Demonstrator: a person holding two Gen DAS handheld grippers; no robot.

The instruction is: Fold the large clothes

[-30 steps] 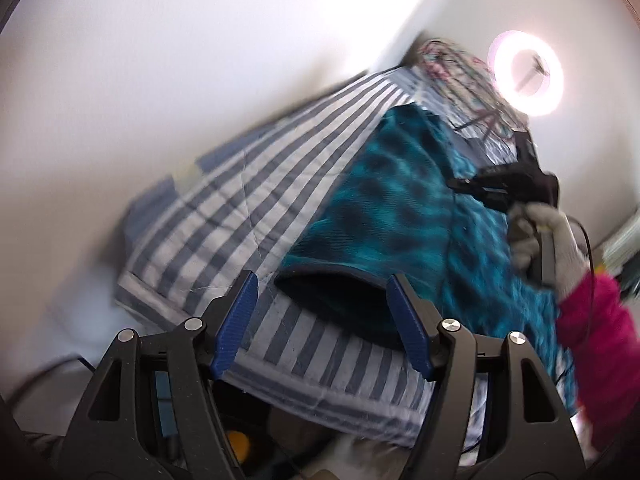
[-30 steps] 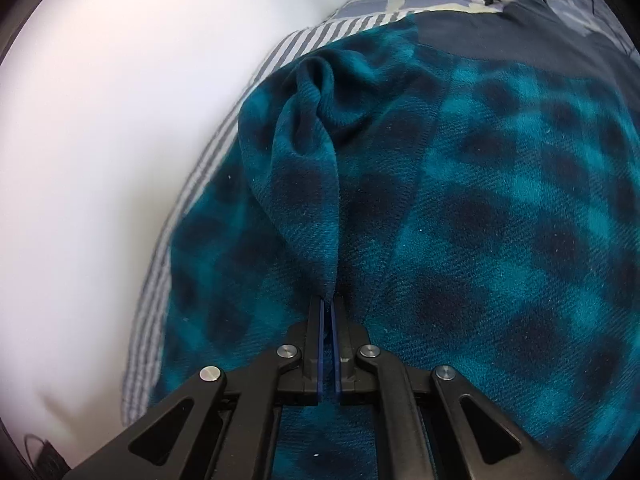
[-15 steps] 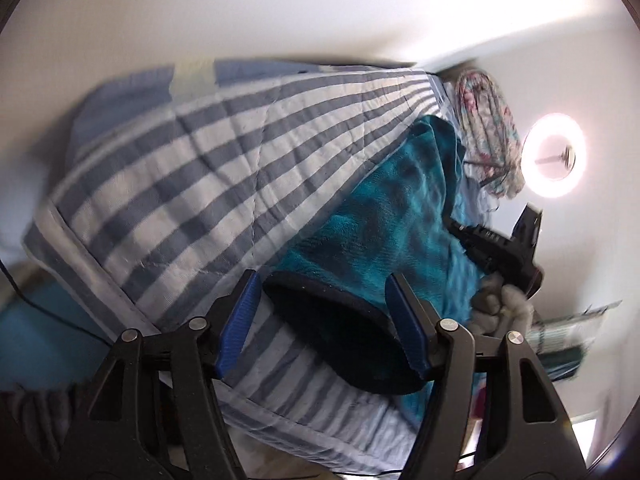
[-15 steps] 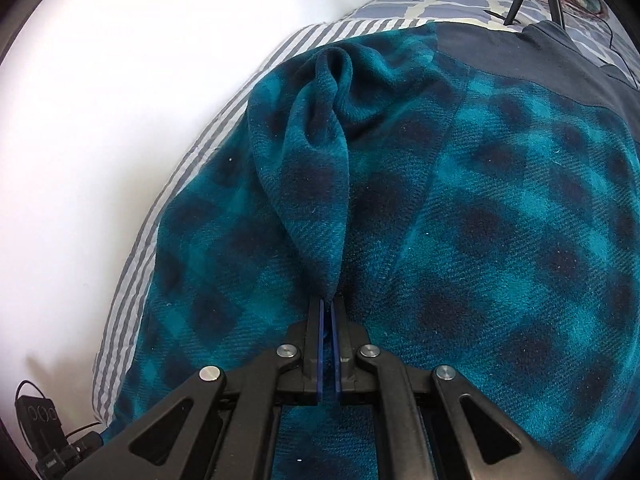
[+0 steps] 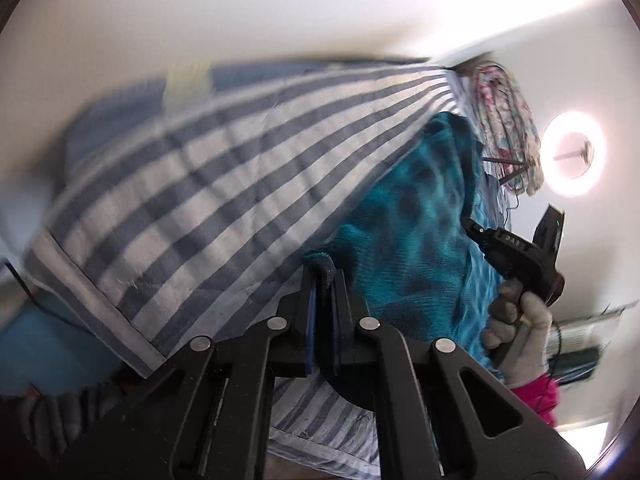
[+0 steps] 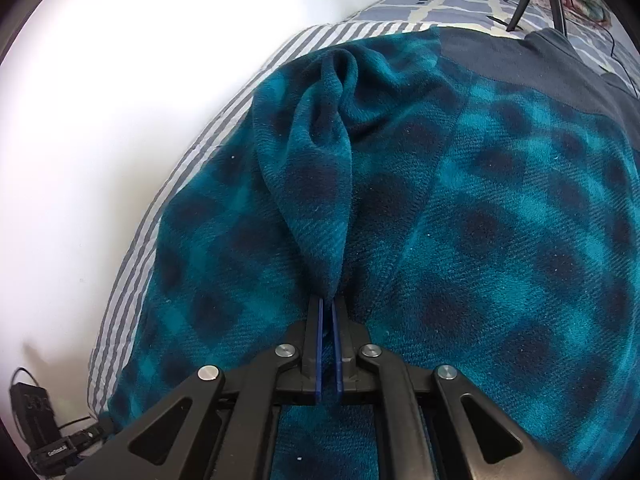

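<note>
Fleece fills most of both views: a large teal-and-navy checked fleece garment [image 6: 480,200] lies spread over a blue-and-white striped quilt [image 5: 224,200] on a bed. In the right wrist view the right gripper [image 6: 328,312] has its blue-padded fingers [image 6: 319,344] drawn together on a raised ridge of the fleece; the cloth runs up from the fingertips in a tall, narrow pleat toward the far edge of the garment, beside the striped border. A plain dark panel [image 6: 520,56] of the same garment sits at its far end.

In the left wrist view the left gripper [image 5: 324,280] is clamped on the dark-trimmed cuff or hem edge [image 5: 322,264] of the garment, a small bunch of teal and grey cloth standing just above the fingertips. The rest of the fleece stretches away to the right of the fingers, with the quilt to their left and below.

Much of the left view is smeared by blur, so the quilt's stripes and the fleece's checks are soft. The right gripper [image 5: 516,252] shows there only as a black body held by a gloved hand [image 5: 516,332] with a pink sleeve [image 5: 536,396]; its fingertips are hidden behind the fleece. A round glowing ring light [image 5: 574,156] and a flowered bundle of cloth [image 5: 508,120] sit beyond the bed. Small black devices with cables [image 6: 44,432] lie at the lower left of the right view, too small to identify.
</note>
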